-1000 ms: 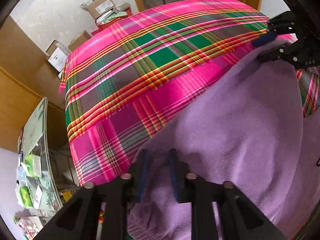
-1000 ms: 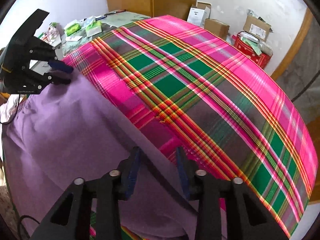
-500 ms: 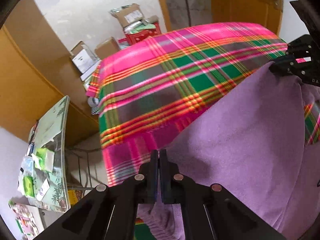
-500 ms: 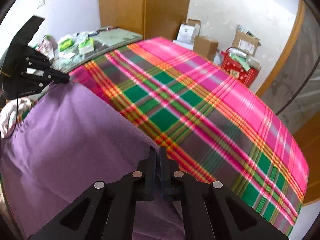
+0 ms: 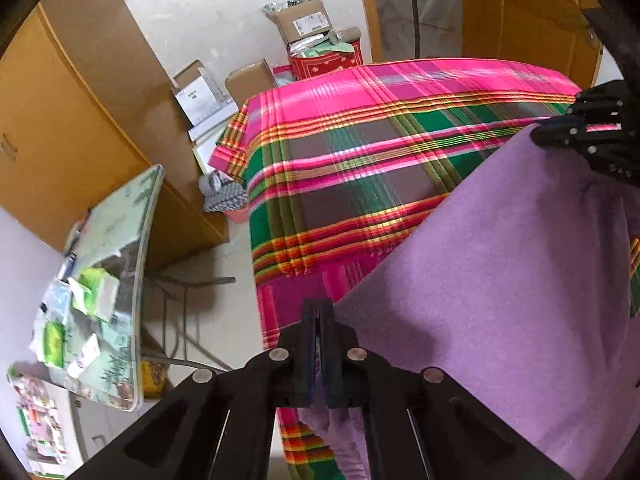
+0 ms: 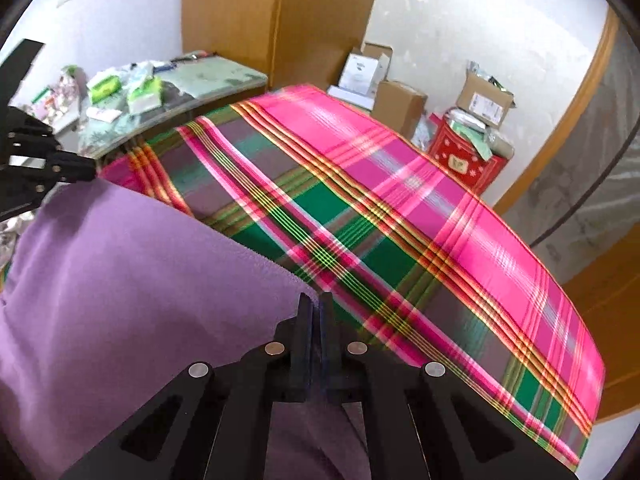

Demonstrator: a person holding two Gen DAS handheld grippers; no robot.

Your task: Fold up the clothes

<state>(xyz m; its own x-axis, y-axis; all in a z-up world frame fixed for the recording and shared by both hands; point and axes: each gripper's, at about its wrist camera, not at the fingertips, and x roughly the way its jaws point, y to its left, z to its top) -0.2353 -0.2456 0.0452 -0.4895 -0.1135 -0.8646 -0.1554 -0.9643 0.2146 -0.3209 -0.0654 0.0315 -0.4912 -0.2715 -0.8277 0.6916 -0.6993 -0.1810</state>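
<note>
Soft fleecy purple garment pinched at edge by both clamped grippers' fingers, left, right; glossy plaid cloth beneath.

The purple fleece garment looked soft, matt and faintly napped. The pink-and-green plaid woven cloth had a slight sheen. Each black plastic tool appeared matt, with shiny metal pins.

Even, bright indoor light; soft shadows only. Plaid bedcover smeared by motion blur, worst toward its far edge. Strong fisheye bending, black vignette around it.
</note>
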